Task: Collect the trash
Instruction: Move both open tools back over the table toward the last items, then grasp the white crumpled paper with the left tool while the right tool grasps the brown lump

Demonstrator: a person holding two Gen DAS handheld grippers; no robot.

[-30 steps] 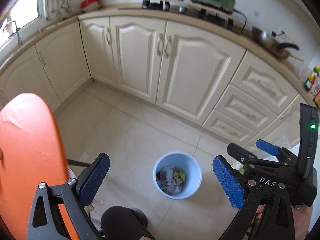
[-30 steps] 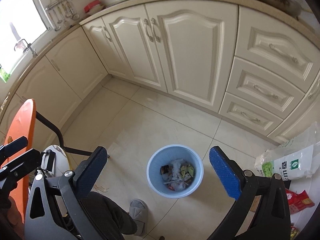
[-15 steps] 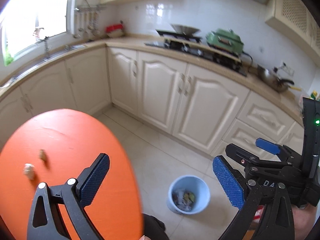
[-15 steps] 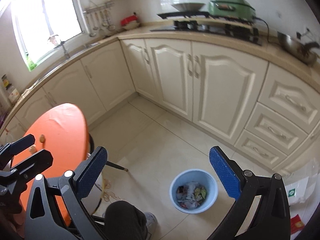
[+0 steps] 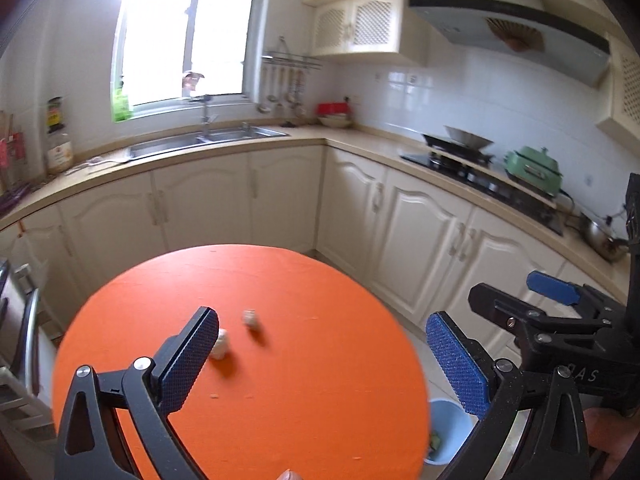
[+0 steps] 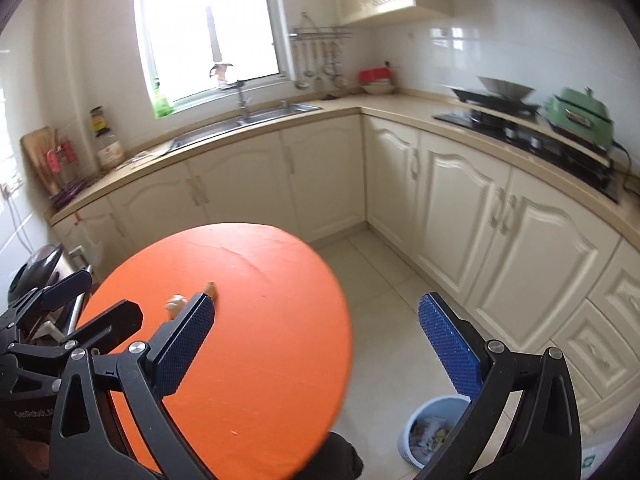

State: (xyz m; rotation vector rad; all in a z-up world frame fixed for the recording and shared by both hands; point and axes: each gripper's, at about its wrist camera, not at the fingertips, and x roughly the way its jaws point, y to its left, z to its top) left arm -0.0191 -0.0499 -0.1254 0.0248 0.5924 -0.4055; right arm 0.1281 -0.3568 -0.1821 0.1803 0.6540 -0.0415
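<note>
1. I've got both claws up over the orange table (image 5: 280, 360), and neither one has anything in it. The left gripper (image 5: 320, 356) is spread wide and empty, and the right gripper (image 6: 316, 344) is spread wide too.

2. Two bits of trash sit on the table, both toward its middle and a little on the sink side. The white scrap (image 5: 221, 345) lies just beside my left claw's left pad in the left wrist view. The second, smaller scrap (image 5: 251, 319) is near it, a touch farther from me.

3. From the right wrist view the smaller one looks tan, perhaps a peel or crust, but it's too small and blurred for me to say.

4. Handling, as I judge it: both look light, soft and crumbly, so they'll squash or roll if I bump them. I'd come straight down, straddle the white scrap across its middle, and close gently until the pads meet it.

5. Risk: the pads could catch and drag the tablecloth, and a light crumb can skid out sideways.

6. The blue bin (image 6: 430, 428) stands on the floor just beside the table's near right edge, already holding rubbish, so the carry is short.
</note>
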